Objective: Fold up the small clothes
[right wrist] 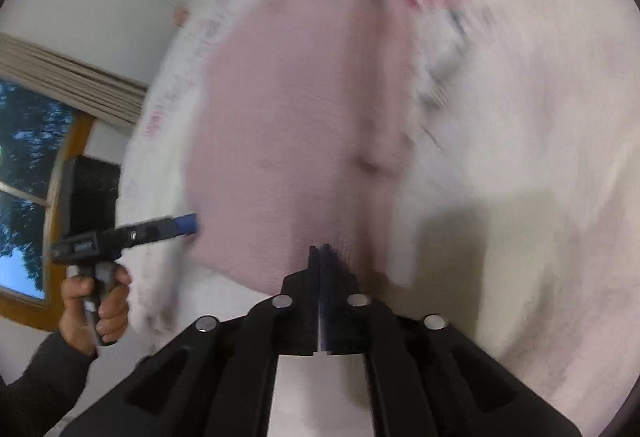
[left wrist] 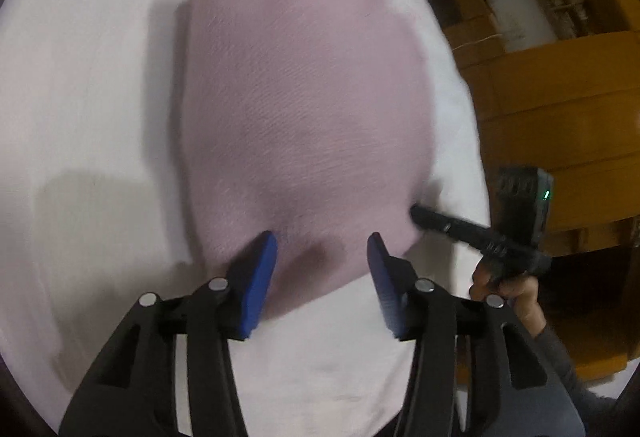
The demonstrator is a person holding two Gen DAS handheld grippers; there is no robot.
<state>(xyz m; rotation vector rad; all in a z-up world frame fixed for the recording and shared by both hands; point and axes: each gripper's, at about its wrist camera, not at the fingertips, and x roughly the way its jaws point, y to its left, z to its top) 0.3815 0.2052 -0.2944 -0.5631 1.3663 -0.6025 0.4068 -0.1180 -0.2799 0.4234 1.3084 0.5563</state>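
Pink knit cloth [left wrist: 296,105] is lying spread flat on a white cover [left wrist: 80,97] that is draping the surface beneath; whether that surface is a bed or a bench cannot be told. Left tongs [left wrist: 322,249] are hovering over the cloth's near edge with their blue pads [left wrist: 260,277] standing wide apart, gripping nothing. Right tongs [right wrist: 320,251] are pressing their fingers together at the cloth's near hem, and the blur is hiding whether any fabric is caught between them. In the right wrist view, a hand [right wrist: 96,301] in a dark sleeve is holding the left tool's grip beside the cover's edge, with a window [right wrist: 24,173] behind it. Wooden shelving [left wrist: 560,57] is standing beyond the cover.
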